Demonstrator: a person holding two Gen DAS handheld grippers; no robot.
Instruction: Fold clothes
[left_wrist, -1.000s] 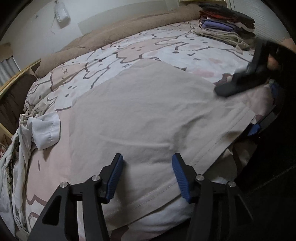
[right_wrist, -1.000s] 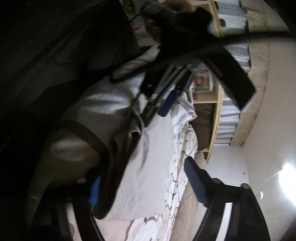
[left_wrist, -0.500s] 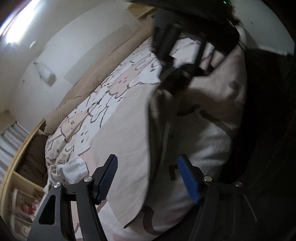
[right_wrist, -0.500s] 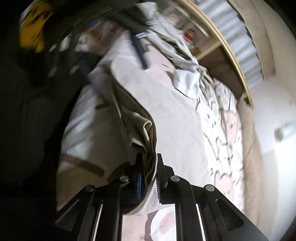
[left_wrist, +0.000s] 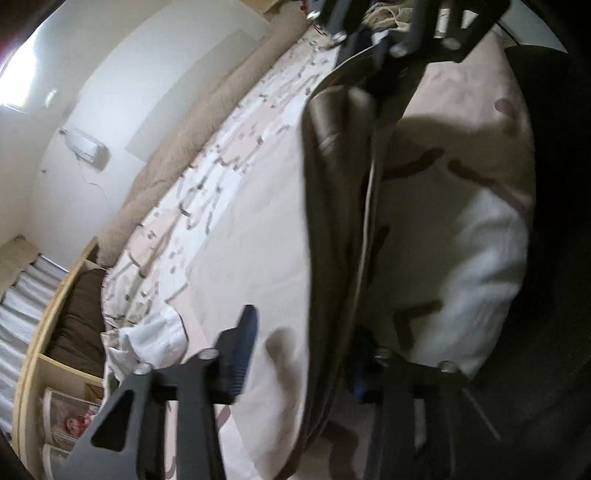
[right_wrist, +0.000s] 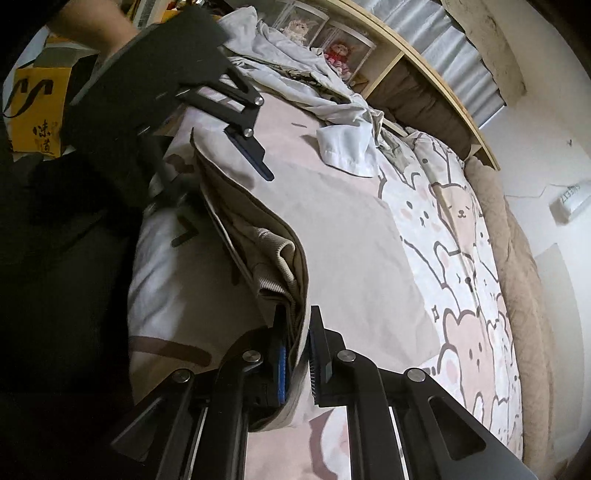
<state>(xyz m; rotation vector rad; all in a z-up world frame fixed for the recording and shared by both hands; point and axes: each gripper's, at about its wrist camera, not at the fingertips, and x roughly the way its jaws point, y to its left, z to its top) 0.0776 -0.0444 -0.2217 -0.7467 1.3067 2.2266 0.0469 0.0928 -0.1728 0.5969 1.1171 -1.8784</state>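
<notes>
Now | left hand-held gripper (left_wrist: 299, 354) astride lifted shirt (right_wrist: 332, 229) edge, earlier clear

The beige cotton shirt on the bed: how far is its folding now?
Done: the beige cotton shirt lies spread on the bear-print bed cover. In hand: the right gripper clamps its near edge; the left gripper straddles it, open. Left: folding it over.

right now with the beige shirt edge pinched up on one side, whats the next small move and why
Probably close the left gripper on the raised edge of the beige shirt. The right gripper is already shut on that edge near the ribbed collar, while the left one's fingers sit open on either side of the lifted fabric. Both ends need holding before the edge can be carried across the bed evenly.
</notes>
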